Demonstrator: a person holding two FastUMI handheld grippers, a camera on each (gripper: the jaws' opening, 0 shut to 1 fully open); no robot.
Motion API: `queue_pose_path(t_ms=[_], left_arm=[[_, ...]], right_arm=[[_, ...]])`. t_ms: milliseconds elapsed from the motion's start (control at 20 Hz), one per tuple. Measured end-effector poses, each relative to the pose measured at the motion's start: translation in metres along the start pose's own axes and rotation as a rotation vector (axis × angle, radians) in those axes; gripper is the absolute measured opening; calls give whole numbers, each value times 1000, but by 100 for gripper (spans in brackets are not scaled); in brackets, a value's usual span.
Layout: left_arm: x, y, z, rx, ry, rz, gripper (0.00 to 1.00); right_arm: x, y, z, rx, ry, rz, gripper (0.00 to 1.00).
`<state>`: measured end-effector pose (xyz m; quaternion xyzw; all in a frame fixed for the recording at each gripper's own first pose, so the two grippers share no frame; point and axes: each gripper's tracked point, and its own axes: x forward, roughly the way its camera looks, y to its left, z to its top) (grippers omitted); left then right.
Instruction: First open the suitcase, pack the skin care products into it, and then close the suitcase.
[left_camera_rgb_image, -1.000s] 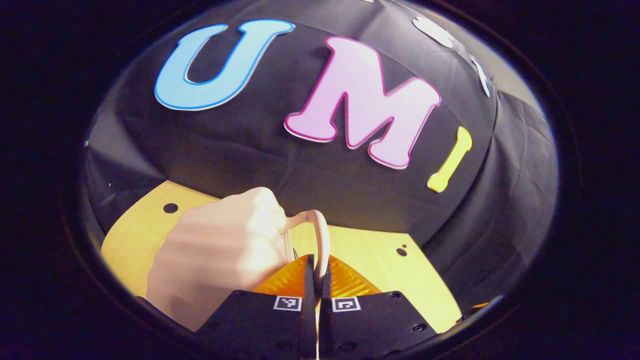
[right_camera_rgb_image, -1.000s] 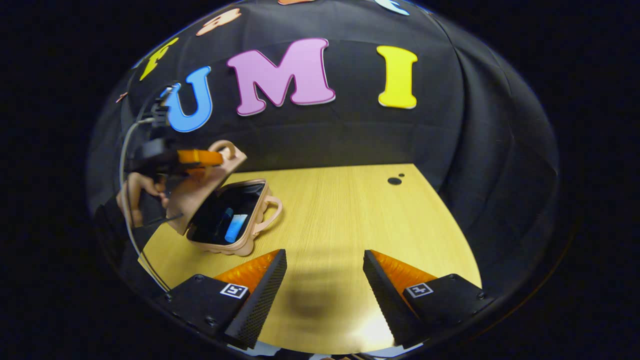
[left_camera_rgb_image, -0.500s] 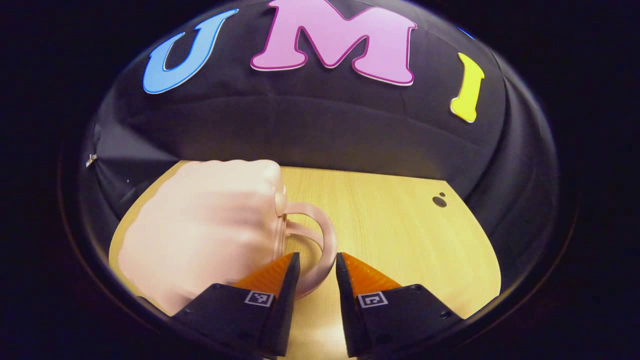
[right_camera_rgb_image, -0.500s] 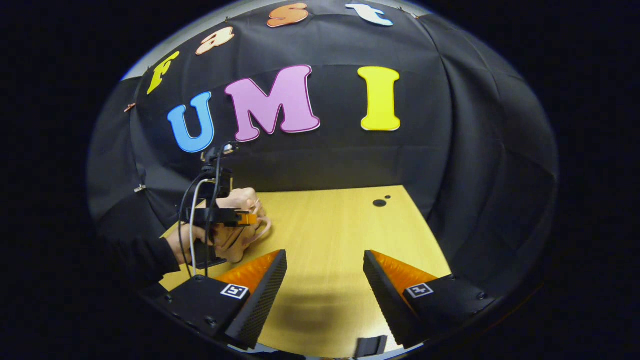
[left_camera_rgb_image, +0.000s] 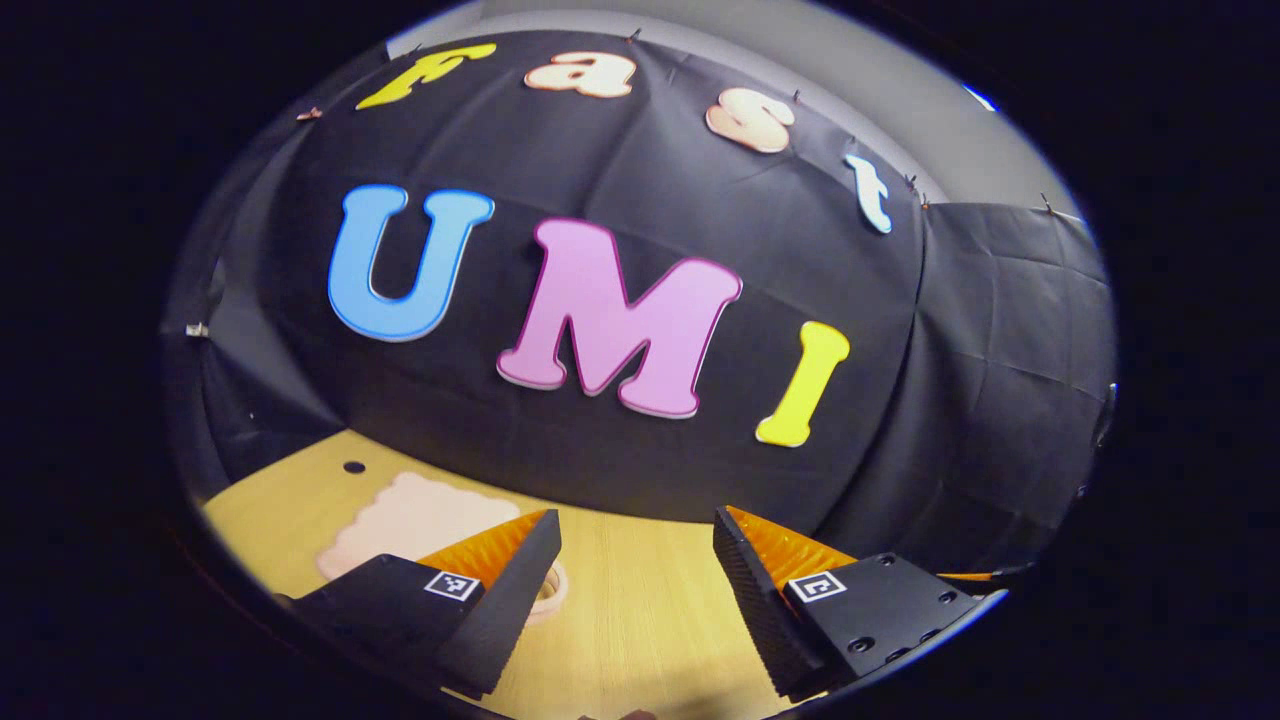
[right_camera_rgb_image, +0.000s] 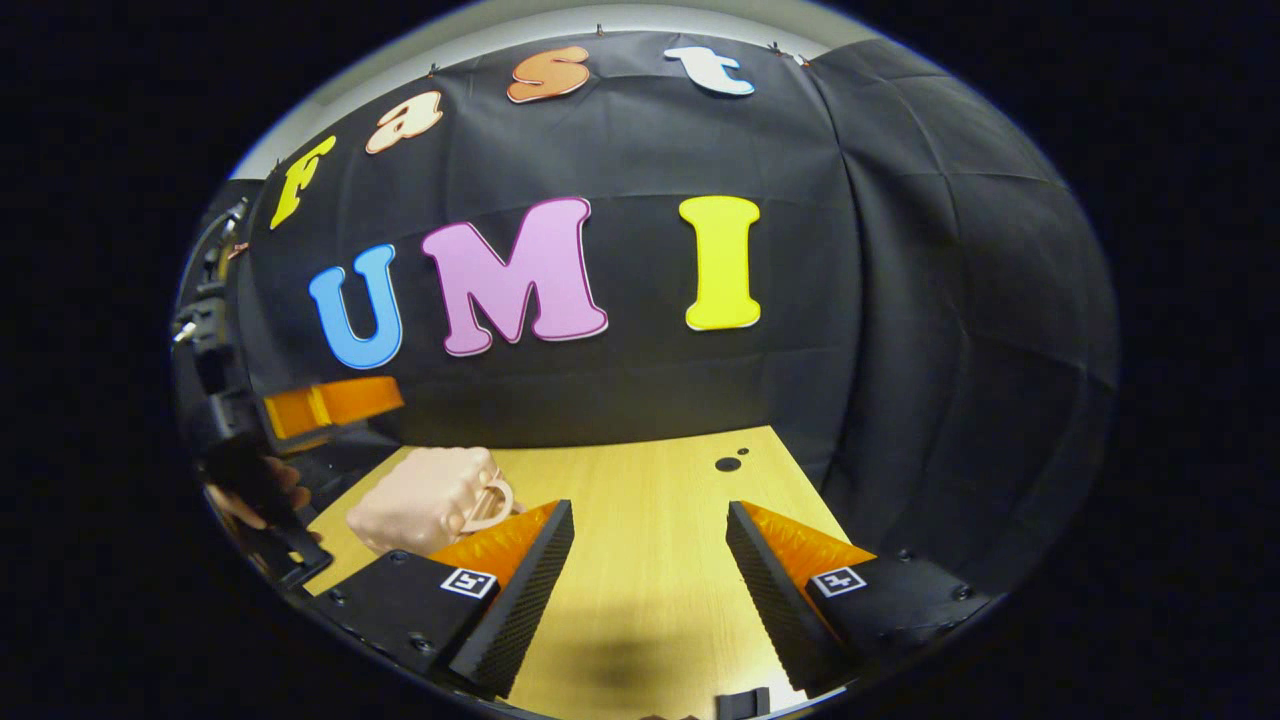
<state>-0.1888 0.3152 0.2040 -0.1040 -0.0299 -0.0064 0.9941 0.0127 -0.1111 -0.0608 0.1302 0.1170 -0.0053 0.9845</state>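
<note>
Suitcase (right_camera_rgb_image: 425, 510): pink, lid down, partly hidden behind fingers.
Left gripper (left_camera_rgb_image: 635, 560): wide open, holding nothing.
Right gripper (right_camera_rgb_image: 650, 555): wide open, holding nothing.

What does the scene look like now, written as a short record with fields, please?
suitcase: pink suitcase, lid closed, lying on the table
table: wooden table
left gripper: left gripper, open, holding nothing, above the suitcase
right gripper: right gripper, open, holding nothing, over bare table
skin care products: not visible outside the suitcase

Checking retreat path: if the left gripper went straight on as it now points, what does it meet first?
Probably nothing close: the open left gripper points over bare table toward the booth wall; the closed suitcase lies off to its left. Depth unclear.
</note>
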Motion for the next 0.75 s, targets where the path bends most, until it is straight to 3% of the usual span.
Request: queue_pose_path(t_ms=[150,300,500,750], left_arm=[[-51,-4,50,103,-88,-16,96],[-92,5,80,160,-100,53,96],[-124,45,59,130,-83,135,96],[-138,85,27,188,-25,175,96]], right_arm=[[-12,30,28,11,-67,32,98],[-30,62,40,11,-96,75,97],[-50,86,33,-51,-129,94,97],[-59,104,1,-33,-51,108,98]])
